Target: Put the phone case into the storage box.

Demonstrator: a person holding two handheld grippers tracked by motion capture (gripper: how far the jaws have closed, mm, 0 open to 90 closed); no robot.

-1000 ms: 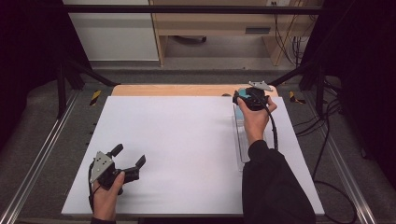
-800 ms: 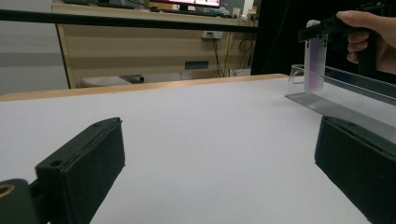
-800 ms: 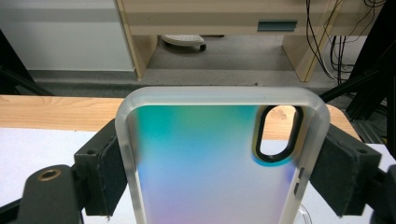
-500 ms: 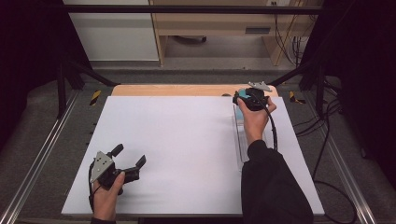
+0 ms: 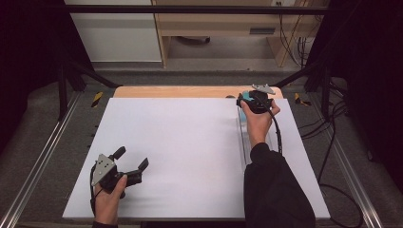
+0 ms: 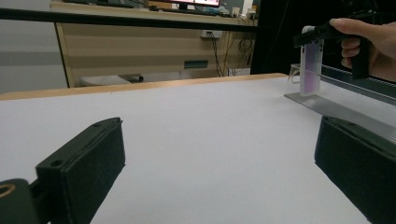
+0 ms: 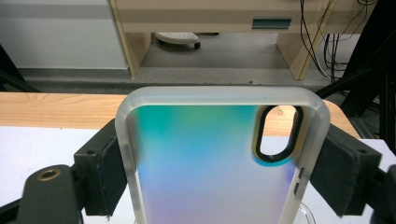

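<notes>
Little differs from the frames a second ago: in the high view the right gripper (image 5: pixel 250 99) sits at about 1 o'clock on the white bench (image 5: pixel 190 156), as before, with only a slight shift of the hand toward the far edge, and the left gripper (image 5: pixel 130 159) has kept its place at about 7 o'clock near the front edge.

The right gripper's jaws are clenched on a phone case (image 7: pixel 215 163), one pad pressed against each long side. In the right gripper view the case is frosted and translucent with a teal-to-violet sheen and an oval, black-rimmed camera cutout at its 1 o'clock corner. In the left gripper view the phone case (image 6: pixel 311 65) hangs upright under the right gripper (image 6: pixel 322 35), over the far end of a clear plastic rack (image 6: pixel 336 109); whether its lower edge touches the rack I cannot tell. From above the rack (image 5: pixel 243 142) runs along the bench beside the person's right forearm.

The left gripper's jaws are released, standing wide apart with nothing but bare bench between them.

Hidden or unclear: the bottom of the case is cut off at the lower edge of the right gripper view; from above the case is only a teal sliver under the hand and the grey plate. The dark sleeve covers the near part of the rack, and the rack's clear walls are hard to make out against the white surface.
</notes>
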